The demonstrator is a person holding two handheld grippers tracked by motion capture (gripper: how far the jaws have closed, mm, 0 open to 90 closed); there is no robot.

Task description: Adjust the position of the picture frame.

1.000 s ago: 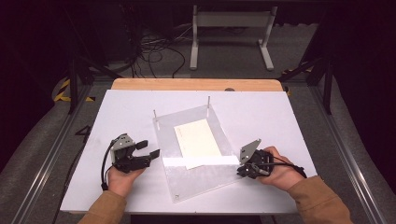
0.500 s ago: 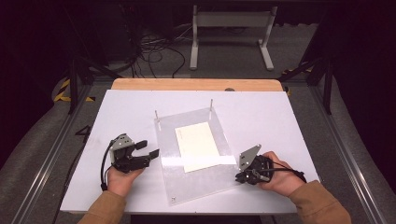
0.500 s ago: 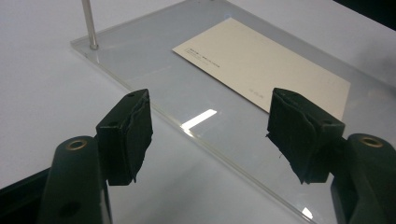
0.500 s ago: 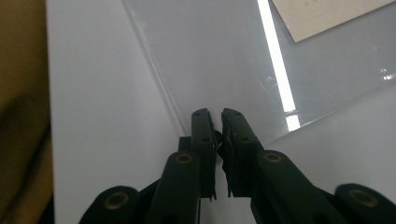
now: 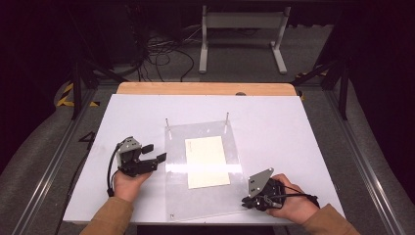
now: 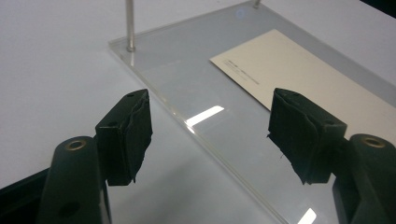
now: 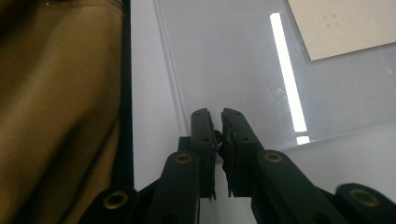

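Counting things on the white surface [image 5: 303, 132]: one clear acrylic plate [image 5: 205, 196] with two metal pins and one cream card [image 5: 205, 161]. My left gripper [image 5: 155, 157] gapes wide beside the plate's edge; my right gripper [image 5: 247, 203], jaws nearly together and empty, sits at its near corner.

Dark lab: rig table [image 5: 293, 127], floor cables [image 5: 161, 54]

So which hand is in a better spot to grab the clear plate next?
Probably the left. The left gripper sits right at the clear plate's left edge with its jaws open, and in its own view they straddle that edge. The right gripper is at the near right corner, but its jaws are shut.
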